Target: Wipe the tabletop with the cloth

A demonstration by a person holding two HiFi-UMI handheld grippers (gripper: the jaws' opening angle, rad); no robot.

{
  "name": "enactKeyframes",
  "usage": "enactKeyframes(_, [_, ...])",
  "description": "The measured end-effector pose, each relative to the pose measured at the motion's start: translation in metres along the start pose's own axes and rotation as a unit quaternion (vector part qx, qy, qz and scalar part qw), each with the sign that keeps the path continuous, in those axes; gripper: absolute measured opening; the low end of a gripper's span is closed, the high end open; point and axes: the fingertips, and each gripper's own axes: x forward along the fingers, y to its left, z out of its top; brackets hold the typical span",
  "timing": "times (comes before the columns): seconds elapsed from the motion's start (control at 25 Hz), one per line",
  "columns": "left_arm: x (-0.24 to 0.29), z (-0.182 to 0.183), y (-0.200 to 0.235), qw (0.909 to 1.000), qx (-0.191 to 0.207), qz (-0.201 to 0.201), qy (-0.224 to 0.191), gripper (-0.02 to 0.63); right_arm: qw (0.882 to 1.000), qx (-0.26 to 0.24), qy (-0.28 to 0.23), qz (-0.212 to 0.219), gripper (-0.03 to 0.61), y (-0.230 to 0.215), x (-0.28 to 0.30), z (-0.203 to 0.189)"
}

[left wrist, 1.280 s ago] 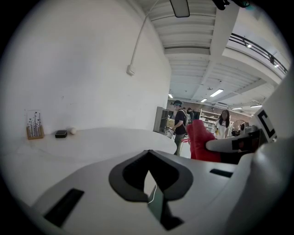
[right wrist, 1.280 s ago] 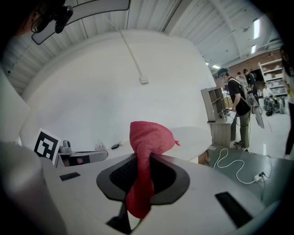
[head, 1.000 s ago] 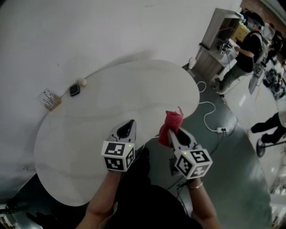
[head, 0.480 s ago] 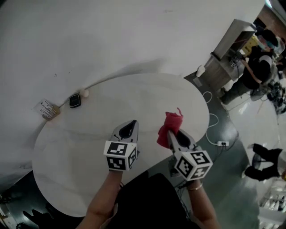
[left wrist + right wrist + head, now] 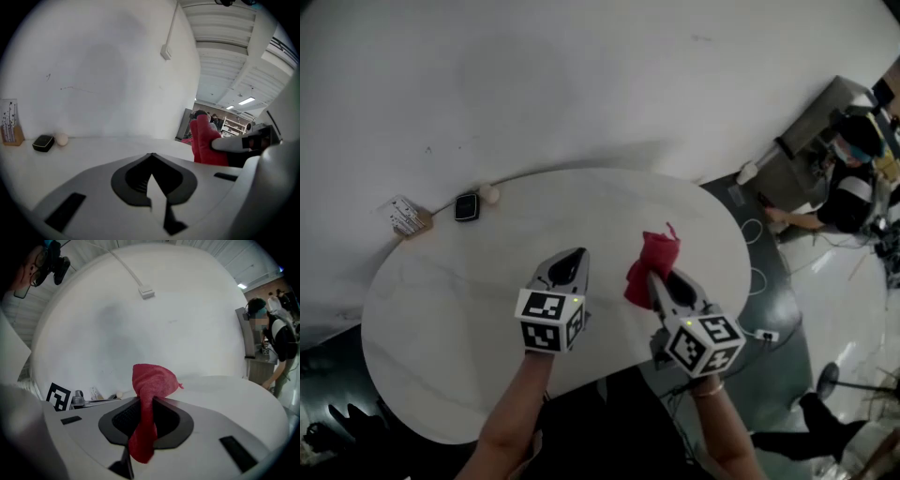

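Observation:
A red cloth (image 5: pixel 652 262) (image 5: pixel 149 404) is bunched and pinched in my right gripper (image 5: pixel 659 278) (image 5: pixel 143 425), held above the right half of the white oval tabletop (image 5: pixel 469 309). Its top sticks up past the jaws and a tail hangs below them. My left gripper (image 5: pixel 569 263) (image 5: pixel 151 180) hovers over the table's middle, a little to the left of the cloth, jaws shut with nothing between them. From the left gripper view the red cloth (image 5: pixel 206 143) shows at the right, clamped by the other gripper.
At the table's far left edge by the white wall lie a small black device (image 5: pixel 467 206), a pale round ball (image 5: pixel 489 194) and a little card stand (image 5: pixel 406 217). Cables and a power strip (image 5: pixel 764 335) trail on the dark floor at right, where a person (image 5: pixel 853 178) stands by a cabinet.
The view has shifted so more of the tabletop shows under both grippers. Both grippers keep about the same places in the view, the cloth still pinched in the right one.

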Motion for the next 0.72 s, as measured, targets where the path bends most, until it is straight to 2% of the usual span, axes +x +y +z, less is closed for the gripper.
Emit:
enactKeyframes(0.36, [0.027, 0.018, 0.029, 0.9981, -0.028, 0.054, -0.001, 0.002, 0.995, -0.027, 0.037, 0.093, 0.063, -0.001, 0.067, 0.031])
enactKeyframes(0.56, [0.036, 0.027, 0.053, 0.9954, -0.04, 0.087, -0.006, 0.002, 0.985, -0.017, 0.068, 0.155, 0.063, 0.014, 0.113, 0.045])
enactKeyframes(0.72, [0.037, 0.03, 0.082, 0.9922, -0.051, 0.113, -0.012, 0.002, 0.976, -0.042, 0.096, 0.191, 0.063, 0.03, 0.165, 0.046])
